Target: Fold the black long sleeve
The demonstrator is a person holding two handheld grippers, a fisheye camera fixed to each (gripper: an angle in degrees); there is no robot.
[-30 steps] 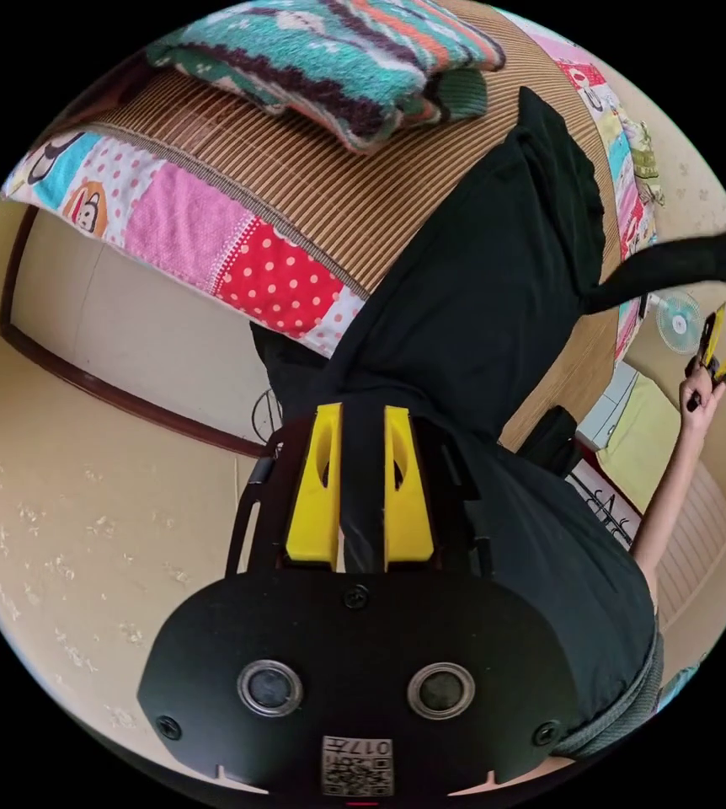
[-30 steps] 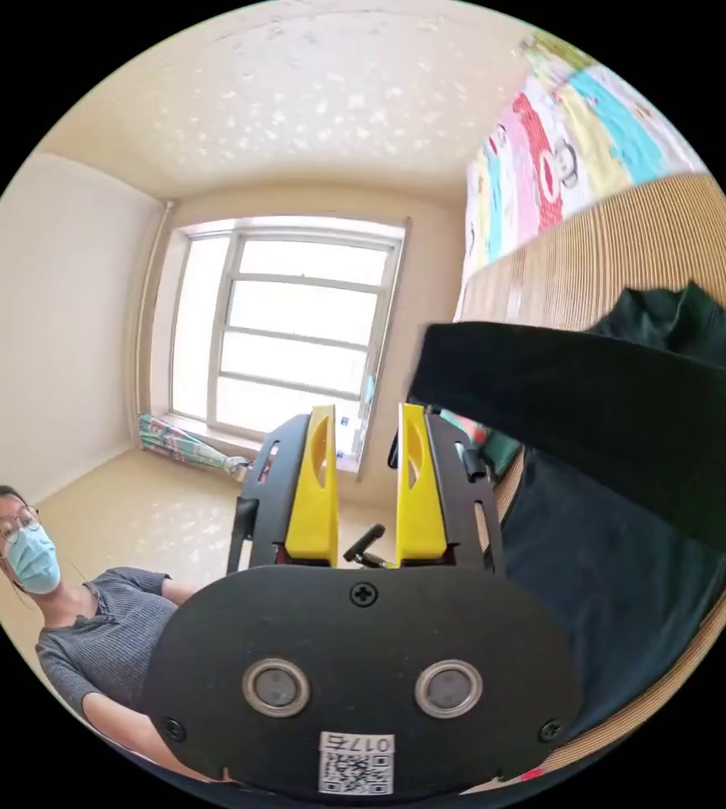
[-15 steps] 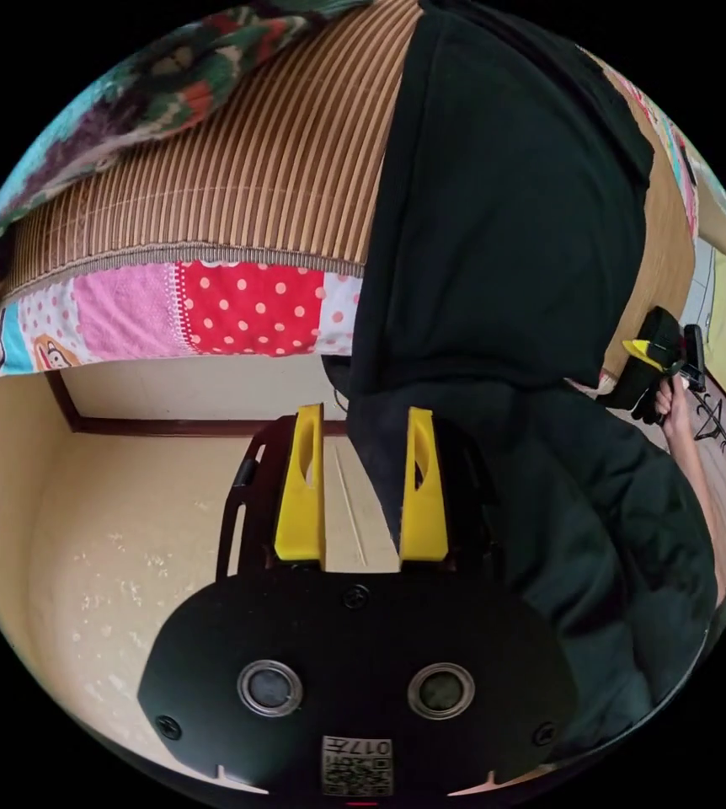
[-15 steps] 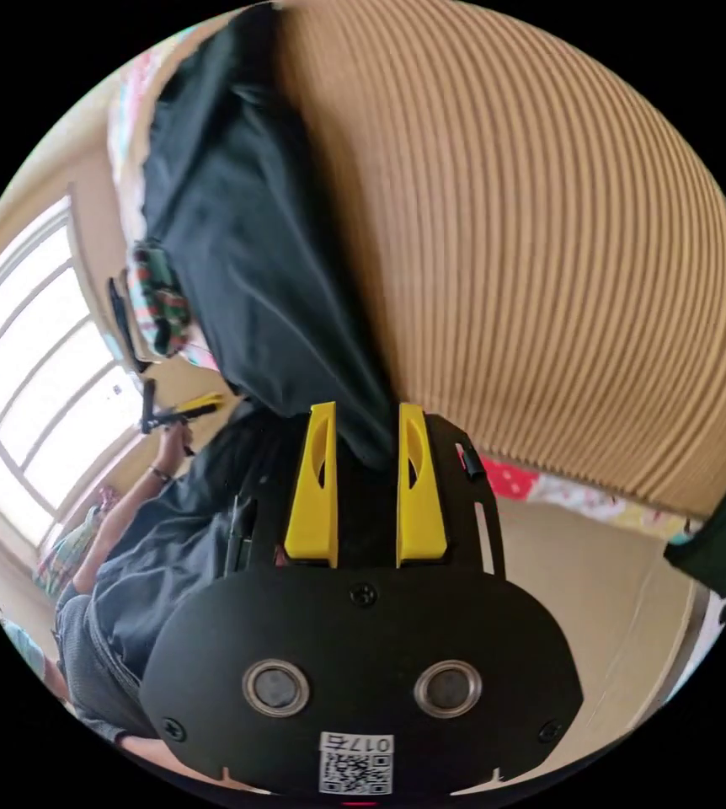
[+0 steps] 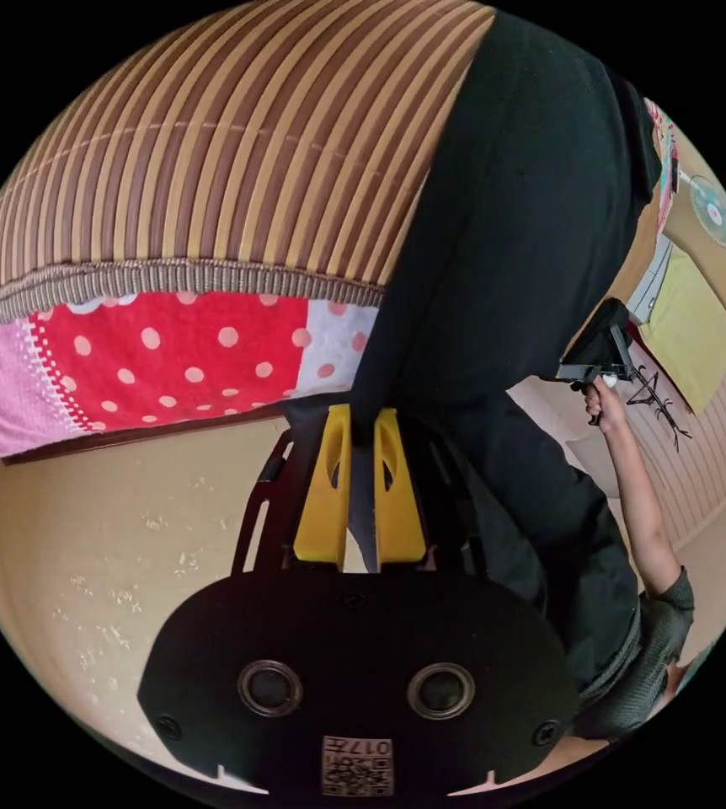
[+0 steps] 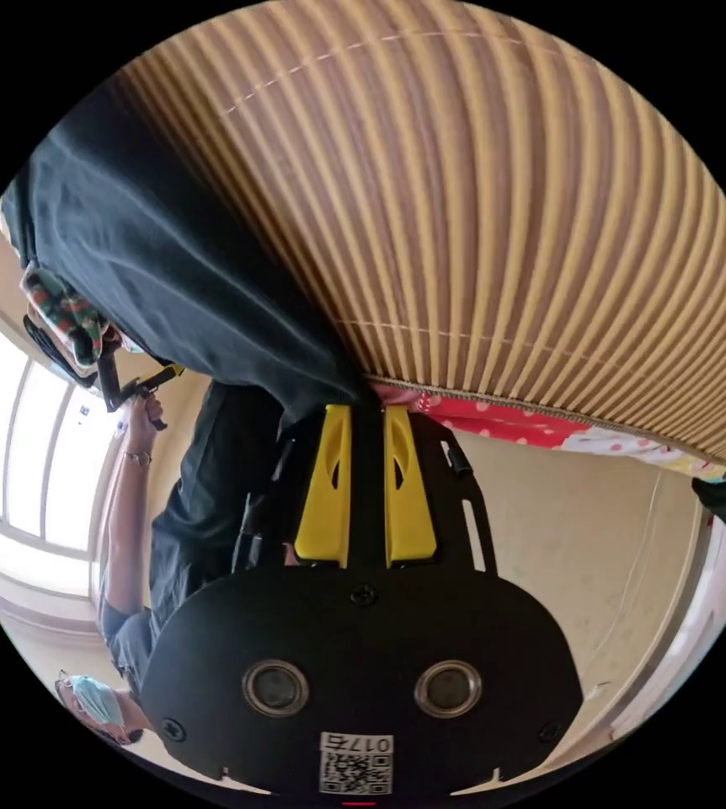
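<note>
Both my grippers were on the hem end of the black long sleeve shirt (image 5: 515,219), and that was where the fold stood. My left gripper (image 5: 361,421) had its yellow jaws drawn close with a strip of black cloth running up between them, pinched right at the bed's edge. My right gripper (image 6: 367,417) read the same way in its own view: jaws nearly together, the shirt's corner bunched at their tips, gripped where the cloth left the mat.

The shirt lay along the striped bamboo mat (image 6: 498,211), its body flat on the slats and its lower part hanging over the edge past the polka-dot quilt (image 5: 178,354). In the left gripper view I could see my other hand (image 5: 600,396) holding its tool at the shirt's far corner, so both bottom corners were taken.

I judged the step as the bottom-up fold, just at the grab. The next move called for lifting both corners together, level with each other, and carrying the hem up along the mat toward the collar. Uneven pull would skew the fold; the draped cloth might drag at the mat's edge. Whether the sleeves were tucked in, I could not tell.
</note>
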